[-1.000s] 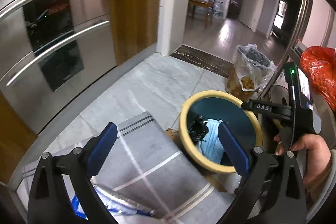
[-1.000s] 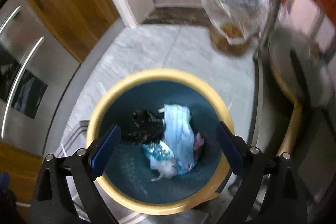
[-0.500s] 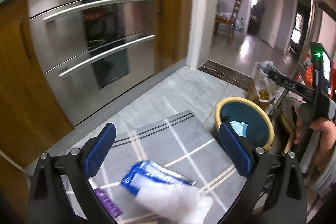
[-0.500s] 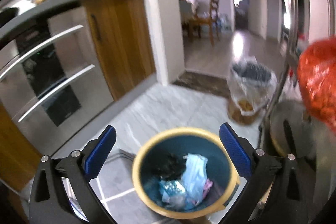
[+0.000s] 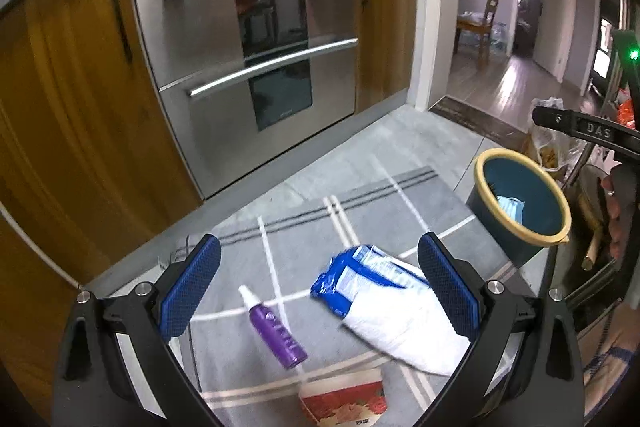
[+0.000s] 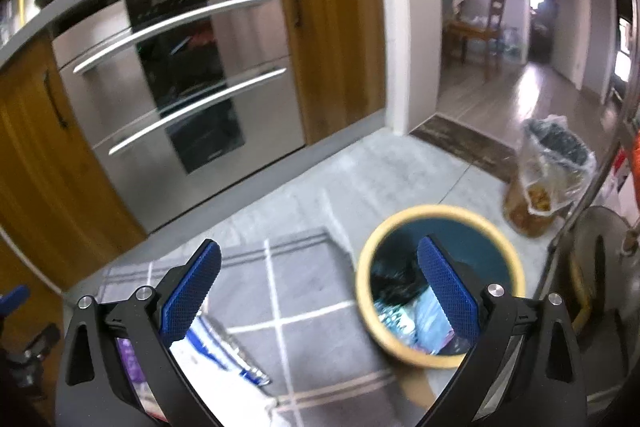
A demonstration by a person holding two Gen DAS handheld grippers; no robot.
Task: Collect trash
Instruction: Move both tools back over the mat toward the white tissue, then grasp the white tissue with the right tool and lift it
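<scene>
A teal bin with a yellow rim (image 5: 524, 203) stands on the floor at the right of a grey mat (image 5: 304, 227); it holds a blue face mask and dark scraps (image 6: 404, 303). On the mat lie a blue-and-white wrapper (image 5: 384, 291), a purple spray bottle (image 5: 276, 331) and a red snack box (image 5: 344, 403). My left gripper (image 5: 320, 295) is open and empty above these. My right gripper (image 6: 320, 295) is open and empty, above the mat left of the bin (image 6: 440, 283); the wrapper (image 6: 216, 355) shows below its left finger.
A steel double oven (image 5: 256, 67) between wooden cabinets lines the left. A clear plastic bag of waste (image 6: 548, 175) stands beyond the bin. Metal rack legs and round objects (image 6: 600, 251) crowd the right. A doorway opens to a room with a chair (image 5: 488, 19).
Both grippers have pulled back and up from the bin and swung left. The wrapper, purple bottle and red box have come into the left view. The right gripper no longer hangs over the bin.
</scene>
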